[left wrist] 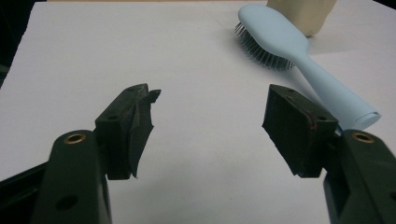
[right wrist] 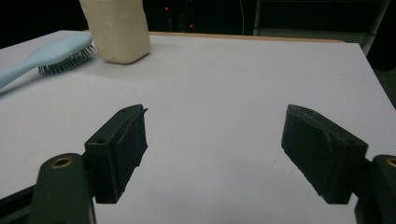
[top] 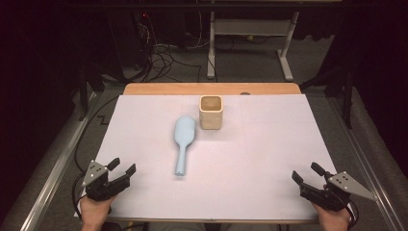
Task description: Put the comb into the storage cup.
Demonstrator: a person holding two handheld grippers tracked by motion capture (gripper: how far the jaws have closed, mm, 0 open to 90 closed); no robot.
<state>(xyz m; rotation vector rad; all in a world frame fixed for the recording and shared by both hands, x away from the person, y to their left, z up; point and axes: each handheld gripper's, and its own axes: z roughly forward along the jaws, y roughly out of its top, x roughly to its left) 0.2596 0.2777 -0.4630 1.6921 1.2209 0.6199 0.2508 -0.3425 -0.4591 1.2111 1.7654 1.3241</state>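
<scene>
Pale blue plastic hairbrush point(top: 183, 142): oval head, bristles down, tapered handle, mid-counter point(top: 269, 159), just beside a beige square-mouthed cup point(top: 211, 111). Left hand-held gripper point(top: 122, 168) and right hand-held gripper point(top: 305, 173): black, blocky, both released and bare, resting at the near corners, angled inward.

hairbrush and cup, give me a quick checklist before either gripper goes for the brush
1. Left gripper open, nothing between the jaws: ok.
2. Right gripper open, nothing between the jaws: ok.
3. Hairbrush lies flat on the white table, bristles down, handle toward the person: ok.
4. Brush handle free of other things: ok.
5. Cup upright; gap between it and the brush head: cannot tell, they look very close.
6. Inside of the cup free of objects: cannot tell, it is in shadow.
</scene>
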